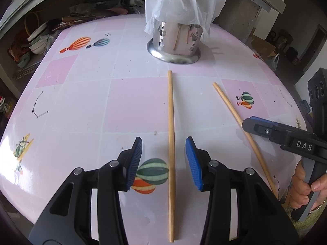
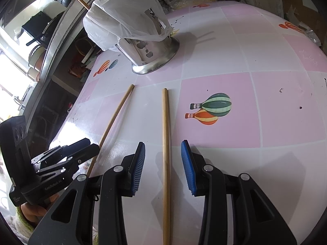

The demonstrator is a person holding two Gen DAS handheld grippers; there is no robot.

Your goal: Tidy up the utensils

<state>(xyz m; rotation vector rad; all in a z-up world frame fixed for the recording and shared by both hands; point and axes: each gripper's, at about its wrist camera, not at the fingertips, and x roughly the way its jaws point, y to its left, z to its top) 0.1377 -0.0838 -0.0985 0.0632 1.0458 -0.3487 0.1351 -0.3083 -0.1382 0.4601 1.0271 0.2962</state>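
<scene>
Two chopsticks (image 1: pixel 170 143) (image 1: pixel 241 126) lie side by side mid-table (image 1: pixel 81 106), apart; the utensil holder (image 1: pixel 175 40) stands behind them, toward the far edge.

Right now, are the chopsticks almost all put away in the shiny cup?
Not yet. Some sticks already stand in the metal holder under the plastic bag. Nothing is in hand: the left gripper is open around one chopstick, and the right gripper is open around the other chopstick. Both still lie flat on the table. Left to do: grab each and put it in the holder.
</scene>
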